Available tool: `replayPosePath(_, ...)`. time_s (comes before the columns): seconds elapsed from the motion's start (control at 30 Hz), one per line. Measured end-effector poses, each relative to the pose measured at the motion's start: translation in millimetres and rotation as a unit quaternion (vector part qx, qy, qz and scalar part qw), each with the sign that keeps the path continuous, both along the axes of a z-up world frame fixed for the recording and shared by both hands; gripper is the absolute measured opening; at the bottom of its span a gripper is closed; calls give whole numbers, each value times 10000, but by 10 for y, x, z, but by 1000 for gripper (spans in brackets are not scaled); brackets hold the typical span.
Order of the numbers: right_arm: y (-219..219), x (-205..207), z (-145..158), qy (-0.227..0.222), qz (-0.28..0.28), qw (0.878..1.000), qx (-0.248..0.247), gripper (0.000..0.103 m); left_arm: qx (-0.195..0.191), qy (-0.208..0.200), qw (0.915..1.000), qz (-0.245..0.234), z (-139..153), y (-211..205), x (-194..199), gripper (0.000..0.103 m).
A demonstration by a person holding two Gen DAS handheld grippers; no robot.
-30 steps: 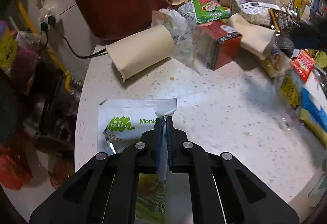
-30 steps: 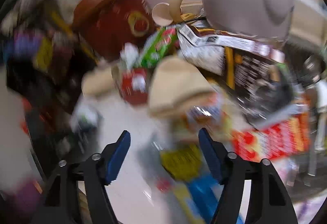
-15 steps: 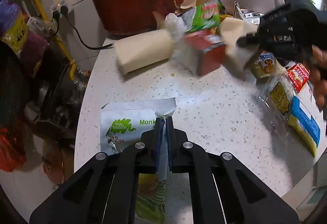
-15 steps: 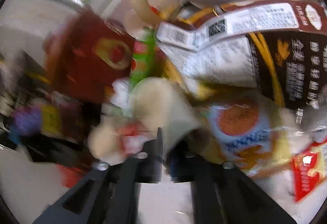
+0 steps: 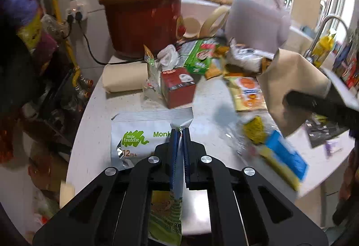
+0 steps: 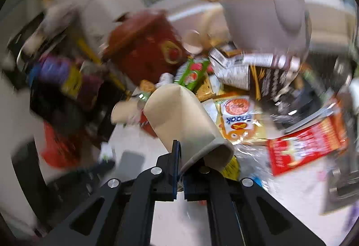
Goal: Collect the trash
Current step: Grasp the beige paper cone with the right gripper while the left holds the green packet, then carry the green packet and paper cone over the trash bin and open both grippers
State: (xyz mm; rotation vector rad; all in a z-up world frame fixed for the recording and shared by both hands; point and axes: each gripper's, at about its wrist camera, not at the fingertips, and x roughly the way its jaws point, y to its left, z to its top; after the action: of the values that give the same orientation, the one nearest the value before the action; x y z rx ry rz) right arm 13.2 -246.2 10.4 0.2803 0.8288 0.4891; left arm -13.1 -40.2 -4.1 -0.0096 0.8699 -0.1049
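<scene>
My left gripper is shut on a silver snack pouch with a green "little freddie" logo, held above the speckled white counter. My right gripper is shut on the edge of a beige cardboard tube, lifted off the counter; in the left wrist view the same tube hangs at the right with the right gripper's black body behind it. A second beige tube lies at the counter's back left.
A red box with clear plastic, a green wrapper, an orange-yellow snack bag and a blue-yellow packet litter the counter. A red clay pot and a pale rice cooker stand behind. A red carton lies right.
The right gripper closed on the beige tube and lifted it toward the right. The left gripper rose with the pouch, so the counter sits lower in view.
</scene>
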Motion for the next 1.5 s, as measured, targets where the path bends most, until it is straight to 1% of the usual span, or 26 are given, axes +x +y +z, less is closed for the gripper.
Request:
replayPosePath(0.07, -19, -384, 32, -170, 309, 9994, 56, 3, -46, -9, 10000, 46, 49, -20, -332, 5)
replayPosePath(0.13, 24, -692, -51, -144, 569, 9982, 77, 3, -95, 126, 9999, 55, 3, -23, -599, 5)
replayPosePath(0.17, 47, -842, -135, -29, 694, 9975, 122, 3, -166, 289, 9994, 29, -77, -30, -829, 5)
replayPosePath(0.2, 83, -1040, -272, 173, 813, 9965, 107, 3, -217, 403, 9990, -11, -145, -34, -979, 5)
replayPosePath(0.23, 132, -1142, -382, 322, 865, 9957, 60, 3, -244, 510, 9984, -55, -209, -36, -1088, 5)
replayPosePath(0.3, 166, -1431, -669, 829, 949, 9920, 54, 3, -284, 828, 9959, -215, -434, -55, -1384, 5)
replayPosePath(0.33, 168, -1562, -766, 989, 922, 9908, 49, 3, -318, 955, 9945, -280, -529, -54, -1460, 5)
replayPosePath(0.4, 208, -1822, -1083, 1364, 810, 9873, -88, 4, -405, 1347, 9891, -444, -840, -52, -1566, 5)
replayPosePath(0.43, 225, -1915, -1229, 1469, 741, 9862, -204, 4, -443, 1472, 9866, -555, -1022, -49, -1591, 5)
replayPosePath(0.47, 243, -1987, -1427, 1623, 615, 9844, -288, 4, -335, 1490, 9863, -623, -1140, -59, -1598, 5)
replayPosePath(0.53, 275, -2033, -1807, 1992, 368, 9787, -339, 4, 138, 1549, 9845, -809, -1536, -105, -1607, 5)
replayPosePath(0.63, 342, -2097, -2430, 2487, 76, 9678, -367, 4, 245, 1981, 9763, -831, -2137, -87, -1607, 5)
replayPosePath(0.67, 376, -2120, -2668, 2652, -36, 9634, -393, 4, 313, 2194, 9722, -751, -2442, -65, -1608, 5)
replayPosePath(0.7, 408, -2142, -2865, 2771, -124, 9598, -417, 4, 435, 2307, 9696, -694, -2643, -51, -1622, 5)
replayPosePath(0.8, 482, -2210, -3268, 2965, -386, 9528, -520, 4, 647, 2474, 9646, -642, -3037, 8, -1712, 5)
replayPosePath(0.9, 532, -2267, -3472, 3040, -590, 9490, -596, 4, 778, 2511, 9630, -600, -3234, 70, -1790, 6)
replayPosePath(0.93, 550, -2265, -3504, 3045, -631, 9483, -627, 5, 785, 2522, 9627, -587, -3272, 93, -1806, 10)
replayPosePath(0.97, 576, -2266, -3530, 3041, -691, 9477, -680, 9, 776, 2563, 9617, -582, -3322, 120, -1823, 12)
replayPosePath(1.03, 566, -2290, -3565, 3051, -763, 9467, -694, 15, 796, 2631, 9600, -533, -3376, 146, -1838, 26)
replayPosePath(1.07, 571, -2289, -3571, 3041, -817, 9465, -710, 21, 799, 2643, 9599, -478, -3393, 172, -1839, 45)
replayPosePath(1.1, 577, -2265, -3568, 3028, -834, 9466, -728, 29, 838, 2614, 9607, -406, -3396, 189, -1839, 63)
replayPosePath(1.13, 559, -2259, -3571, 3019, -841, 9465, -768, 35, 880, 2550, 9623, -338, -3393, 204, -1844, 69)
replayPosePath(1.17, 566, -2260, -3554, 3001, -846, 9467, -805, 43, 877, 2491, 9641, -295, -3389, 221, -1837, 70)
replayPosePath(1.3, 556, -2284, -3562, 2976, -877, 9468, -854, 43, 696, 2600, 9625, -327, -3403, 228, -1817, 72)
replayPosePath(1.5, 500, -2340, -3405, 2921, -943, 9476, -887, 43, 717, 2601, 9618, -462, -3305, 210, -1870, 72)
